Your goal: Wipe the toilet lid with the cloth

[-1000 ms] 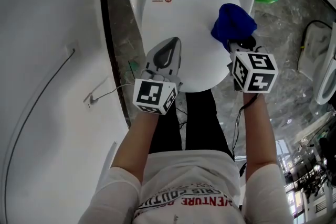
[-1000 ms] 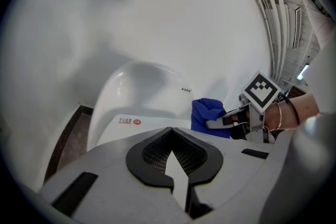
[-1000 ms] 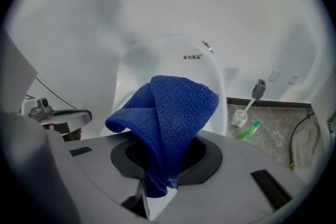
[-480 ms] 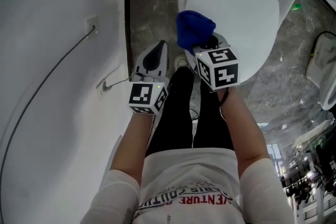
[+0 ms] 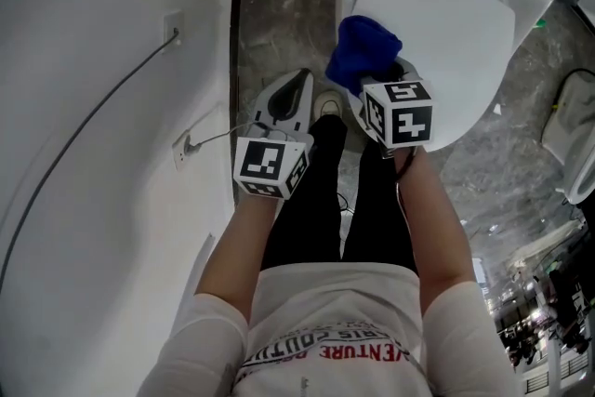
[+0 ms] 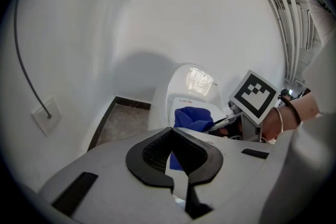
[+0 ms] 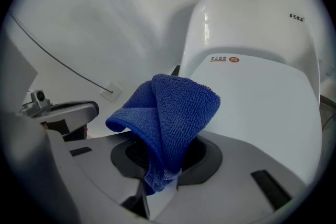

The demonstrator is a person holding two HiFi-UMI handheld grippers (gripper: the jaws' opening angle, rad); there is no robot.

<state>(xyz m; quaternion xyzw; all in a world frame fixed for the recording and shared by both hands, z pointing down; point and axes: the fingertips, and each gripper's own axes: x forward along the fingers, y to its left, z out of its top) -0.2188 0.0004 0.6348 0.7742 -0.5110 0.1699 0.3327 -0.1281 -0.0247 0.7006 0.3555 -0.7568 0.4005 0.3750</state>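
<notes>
Blue cloth (image 7: pixel 168 113), bunched, clamped in the jaws of the right gripper (image 5: pixel 379 79) at the near left edge of the closed toilet lid (image 5: pixel 456 33) (contact with the lid cannot be confirmed). The left gripper (image 6: pixel 172 136): jaws together, empty, over the floor (image 5: pixel 279 14) beside the lid. No streaks mark wiped area; most of the lid probably remains to wipe.

In your right gripper (image 5: pixel 376 77), the cloth (image 5: pixel 365 49), by the toilet lid (image 5: pixel 446 42) — left gripper (image 5: pixel 299 85) alongside to its left, above the floor (image 5: pixel 288 5).
</notes>
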